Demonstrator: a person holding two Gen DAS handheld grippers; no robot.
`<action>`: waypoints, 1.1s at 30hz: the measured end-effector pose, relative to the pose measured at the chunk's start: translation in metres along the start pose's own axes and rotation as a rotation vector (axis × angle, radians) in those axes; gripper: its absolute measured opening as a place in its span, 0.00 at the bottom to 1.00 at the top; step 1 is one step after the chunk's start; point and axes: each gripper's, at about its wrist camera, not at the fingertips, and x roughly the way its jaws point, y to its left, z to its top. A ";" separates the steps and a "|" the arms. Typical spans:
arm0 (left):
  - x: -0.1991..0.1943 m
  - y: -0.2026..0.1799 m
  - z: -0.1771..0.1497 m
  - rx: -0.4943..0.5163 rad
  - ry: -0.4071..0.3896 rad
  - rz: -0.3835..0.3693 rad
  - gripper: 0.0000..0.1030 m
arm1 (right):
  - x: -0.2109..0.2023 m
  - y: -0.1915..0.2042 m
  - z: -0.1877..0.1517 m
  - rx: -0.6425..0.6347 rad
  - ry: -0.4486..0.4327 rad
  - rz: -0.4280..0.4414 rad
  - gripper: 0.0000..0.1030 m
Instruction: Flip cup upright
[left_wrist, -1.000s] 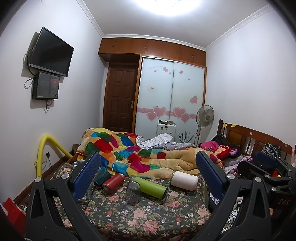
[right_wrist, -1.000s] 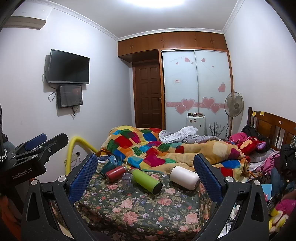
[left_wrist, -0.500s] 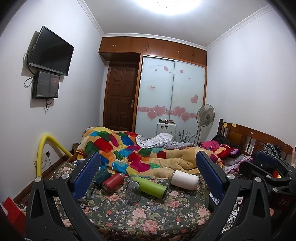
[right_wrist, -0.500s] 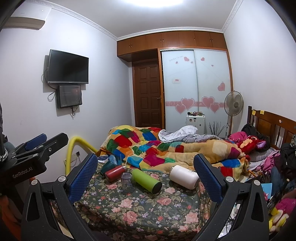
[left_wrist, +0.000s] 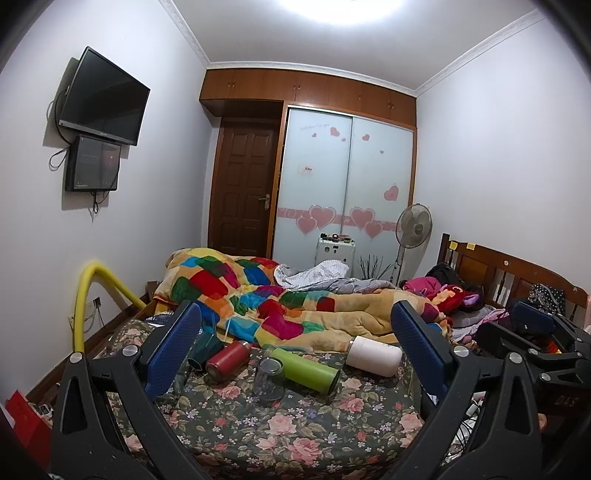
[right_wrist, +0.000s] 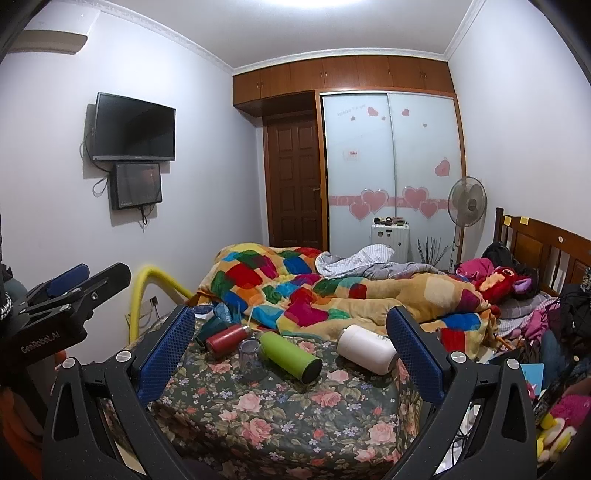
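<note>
Glass cup (left_wrist: 269, 379): it stood mouth-down on the floral bedspread (left_wrist: 280, 432) at about 12 o'clock from your left tongs, touching the green bottle's near side – nothing showed inside it.
Green bottle (left_wrist: 306, 369): it lay on its side just at 1 o'clock of the cup, its dark end toward you.
Red bottle (left_wrist: 228, 359): it lay on its side at 10 o'clock of the cup, beside a dark teal cup (left_wrist: 204, 350), also tipped over.
White bottle (left_wrist: 373, 355): it lay on its side at 2 o'clock, well apart from the cup, against the patchwork quilt (left_wrist: 295, 310).
Left tongs (left_wrist: 295, 350): you held them spread wide, blue pads empty – touching nothing.
Right tongs (right_wrist: 291, 350): you held them equally wide, gripping nothing, with the cup (right_wrist: 250, 359) at 11 o'clock between the pads.
</note>
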 end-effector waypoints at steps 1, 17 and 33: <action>0.004 0.002 -0.001 -0.003 0.006 0.002 1.00 | 0.003 0.000 -0.001 -0.001 0.008 -0.001 1.00; 0.107 0.049 -0.045 -0.046 0.212 0.088 1.00 | 0.125 -0.010 -0.033 -0.046 0.289 -0.027 1.00; 0.202 0.075 -0.107 -0.065 0.412 0.120 1.00 | 0.313 -0.003 -0.092 -0.294 0.712 0.133 0.98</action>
